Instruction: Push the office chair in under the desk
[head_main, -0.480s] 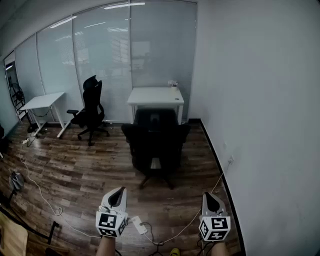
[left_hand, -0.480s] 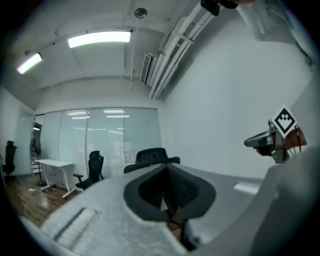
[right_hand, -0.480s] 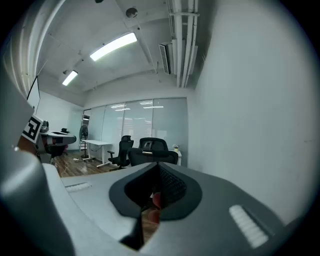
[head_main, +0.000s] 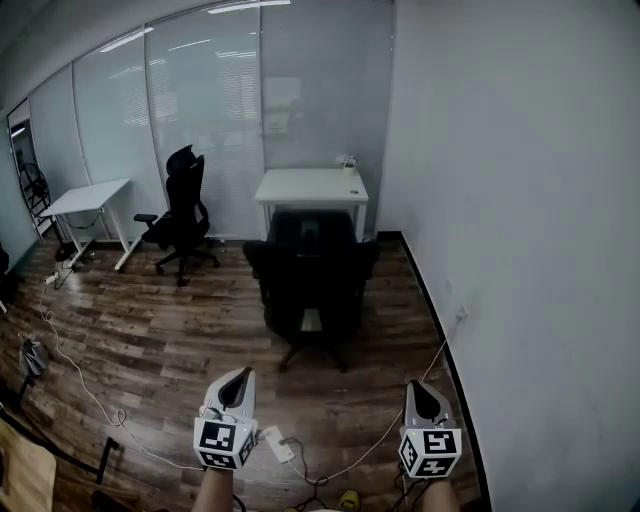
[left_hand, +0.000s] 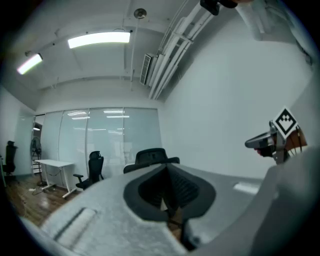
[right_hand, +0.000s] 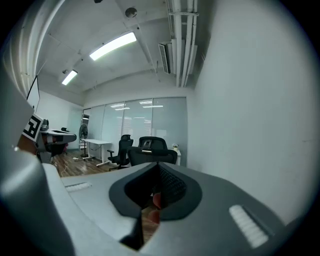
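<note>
A black office chair (head_main: 312, 285) stands on the wood floor with its back toward me, just in front of a white desk (head_main: 310, 188) by the glass wall. The same chair's headrest (left_hand: 151, 156) shows over my left gripper's jaws, and the chair (right_hand: 152, 148) shows again in the right gripper view. My left gripper (head_main: 238, 382) and right gripper (head_main: 417, 391) hang low, well short of the chair. Both are shut with nothing held.
A second black chair (head_main: 180, 222) and another white desk (head_main: 87, 202) stand at the left. Cables and a power strip (head_main: 279, 446) lie on the floor near my feet. A white wall (head_main: 520, 250) runs along the right side.
The view has shifted slightly; the grippers stay low and shut, and the chair has not moved.
</note>
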